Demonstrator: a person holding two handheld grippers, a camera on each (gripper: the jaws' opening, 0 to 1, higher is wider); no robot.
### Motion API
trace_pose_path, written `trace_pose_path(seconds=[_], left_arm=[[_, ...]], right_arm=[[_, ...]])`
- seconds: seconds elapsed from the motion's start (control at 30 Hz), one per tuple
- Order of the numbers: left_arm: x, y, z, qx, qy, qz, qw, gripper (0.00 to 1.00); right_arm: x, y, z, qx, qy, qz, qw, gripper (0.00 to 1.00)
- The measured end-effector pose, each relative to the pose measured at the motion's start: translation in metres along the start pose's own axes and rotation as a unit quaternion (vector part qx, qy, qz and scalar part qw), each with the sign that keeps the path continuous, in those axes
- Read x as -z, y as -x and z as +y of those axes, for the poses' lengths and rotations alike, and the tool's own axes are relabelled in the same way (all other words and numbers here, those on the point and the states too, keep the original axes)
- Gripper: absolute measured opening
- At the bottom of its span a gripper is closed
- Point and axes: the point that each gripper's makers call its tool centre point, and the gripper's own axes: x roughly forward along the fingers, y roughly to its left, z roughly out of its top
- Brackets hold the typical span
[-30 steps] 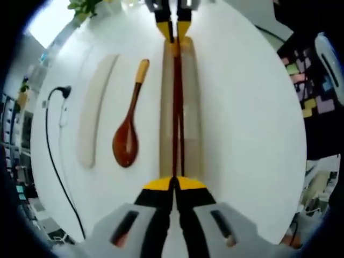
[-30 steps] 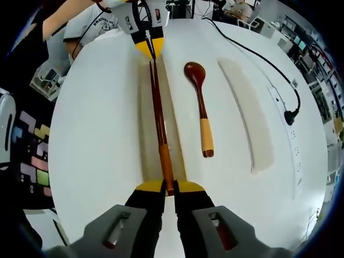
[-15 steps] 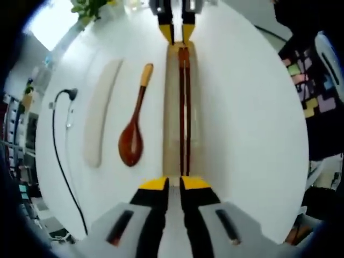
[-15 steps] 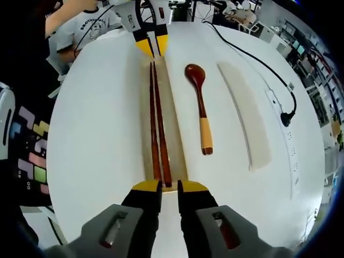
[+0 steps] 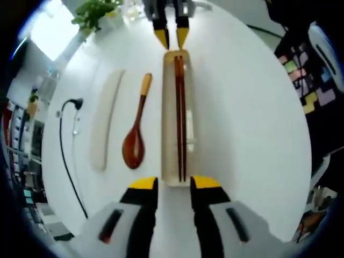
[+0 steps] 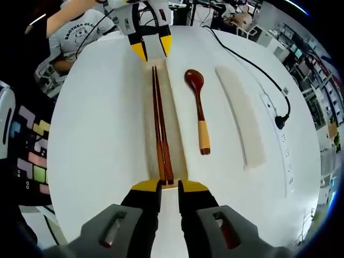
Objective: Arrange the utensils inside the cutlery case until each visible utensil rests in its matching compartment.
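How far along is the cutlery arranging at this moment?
Done: the pair of dark red-brown wooden chopsticks lies inside the long translucent cutlery case. In hand: nothing; the right gripper and left gripper are open at opposite ends of the case. Left: the brown wooden spoon with the light handle lies on the white table, beside the case's pale lid.

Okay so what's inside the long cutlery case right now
The chopsticks lie side by side along the bottom of the cutlery case, nothing else in it. The spoon rests outside on the table, the lid beyond it. Under the chopsticks is hidden.
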Motion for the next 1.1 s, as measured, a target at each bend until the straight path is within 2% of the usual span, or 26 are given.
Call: trace_pose_path(seconds=[0.43,0.7,1.1], left_arm=[[0.002,0.007,0.010,-0.022,0.019,-0.012,0.9995,0.21],[0.000,0.011,0.021,-0.038,0.026,-0.026,0.9986,0.19],[-0.002,-0.002,0.047,-0.067,0.034,-0.035,0.9965,0.19]], right_arm=[[0.005,0.006,-0.008,0.021,0.001,0.005,0.9998,0.12],[-0.009,0.008,-0.021,0.039,0.015,0.000,0.9991,0.12],[-0.033,-0.003,-0.041,0.050,0.024,-0.009,0.9984,0.13]])
